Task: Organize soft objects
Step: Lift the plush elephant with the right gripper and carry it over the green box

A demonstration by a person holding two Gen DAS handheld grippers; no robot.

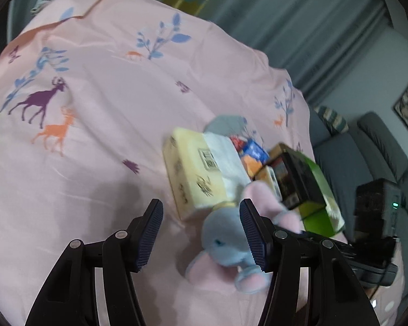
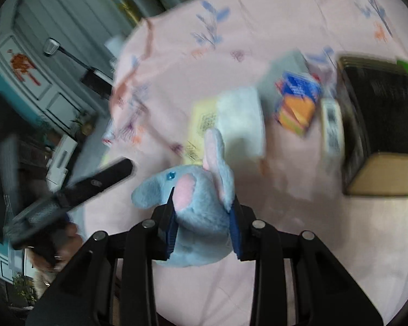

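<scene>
A grey-blue plush elephant (image 2: 198,217) with pink ears is clamped between the pads of my right gripper (image 2: 202,198), trunk pointing left, above the pink sheet. In the left wrist view the same elephant (image 1: 225,244) hangs just beyond the right finger of my left gripper (image 1: 201,233), which stands open with nothing pressed between its pads. The right gripper's black body (image 1: 375,217) comes in from the right edge. In the right wrist view the fingers (image 2: 108,176) of the left gripper appear blurred at the left, held by a hand.
A pink sheet (image 1: 100,141) printed with deer covers the bed. On it lie a yellow-and-white tissue pack (image 1: 201,174), a small blue-and-orange box (image 1: 253,154), a black-and-green box (image 1: 304,182) and a grey cloth item (image 1: 225,122). A grey sofa (image 1: 372,141) stands beyond the right edge.
</scene>
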